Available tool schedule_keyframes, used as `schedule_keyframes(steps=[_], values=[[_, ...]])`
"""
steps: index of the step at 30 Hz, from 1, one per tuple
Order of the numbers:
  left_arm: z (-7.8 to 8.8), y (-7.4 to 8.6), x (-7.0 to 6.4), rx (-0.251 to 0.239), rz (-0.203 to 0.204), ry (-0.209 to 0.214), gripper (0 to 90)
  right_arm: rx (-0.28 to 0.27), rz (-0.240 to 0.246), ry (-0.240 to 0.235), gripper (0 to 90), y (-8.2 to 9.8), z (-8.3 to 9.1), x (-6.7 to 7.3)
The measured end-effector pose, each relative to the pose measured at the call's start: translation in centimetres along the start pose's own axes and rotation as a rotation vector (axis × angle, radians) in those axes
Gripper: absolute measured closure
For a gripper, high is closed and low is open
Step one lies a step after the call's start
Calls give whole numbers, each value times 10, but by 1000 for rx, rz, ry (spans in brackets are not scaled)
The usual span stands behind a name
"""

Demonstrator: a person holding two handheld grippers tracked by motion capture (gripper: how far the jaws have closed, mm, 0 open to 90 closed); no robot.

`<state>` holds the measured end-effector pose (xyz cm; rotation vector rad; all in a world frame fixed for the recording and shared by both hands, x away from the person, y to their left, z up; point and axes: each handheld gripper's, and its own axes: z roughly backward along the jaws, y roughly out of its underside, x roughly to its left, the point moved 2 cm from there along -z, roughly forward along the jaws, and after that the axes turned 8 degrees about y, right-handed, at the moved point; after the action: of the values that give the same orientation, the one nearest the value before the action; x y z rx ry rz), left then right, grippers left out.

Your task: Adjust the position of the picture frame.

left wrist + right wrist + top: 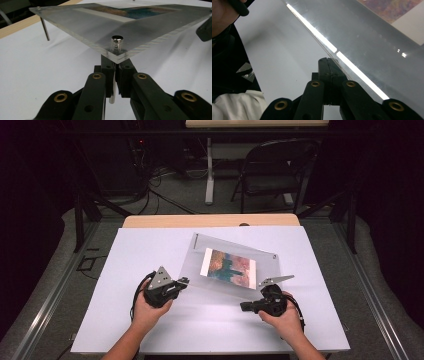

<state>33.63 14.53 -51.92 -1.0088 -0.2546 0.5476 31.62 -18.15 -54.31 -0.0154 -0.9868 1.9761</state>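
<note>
Clear acrylic frame [232, 266] with picture [228, 265], mid-table on white sheet [150, 320], tilted.
Left gripper [184, 281] at 8 o'clock corner, pinching metal standoff pin [113, 90] under frame. Right gripper [244, 306] at 5 o'clock, pressed together, beside frame's near edge, gripping nothing visible.

Looks like a lab or recording studio setup. Black curtains [395, 220] all around, cables [160, 180] tangled on the grey floor, a folding chair [272, 170], and a white-covered table [150, 250].
</note>
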Motion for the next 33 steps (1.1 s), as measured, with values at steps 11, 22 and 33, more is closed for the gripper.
schedule_keyframes(steps=[11, 22, 33], values=[[0, -1, -20, 23, -44, -3, 854, 10, -83, 27, 900, -12, -3, -24], [-6, 2, -41, 54, -81, 24, 835, 0, -147, 60, 900, -29, -11, -47], [-17, 10, -47, 53, -12, 128, 848, 13, -121, 134, 900, -25, -6, -56]])
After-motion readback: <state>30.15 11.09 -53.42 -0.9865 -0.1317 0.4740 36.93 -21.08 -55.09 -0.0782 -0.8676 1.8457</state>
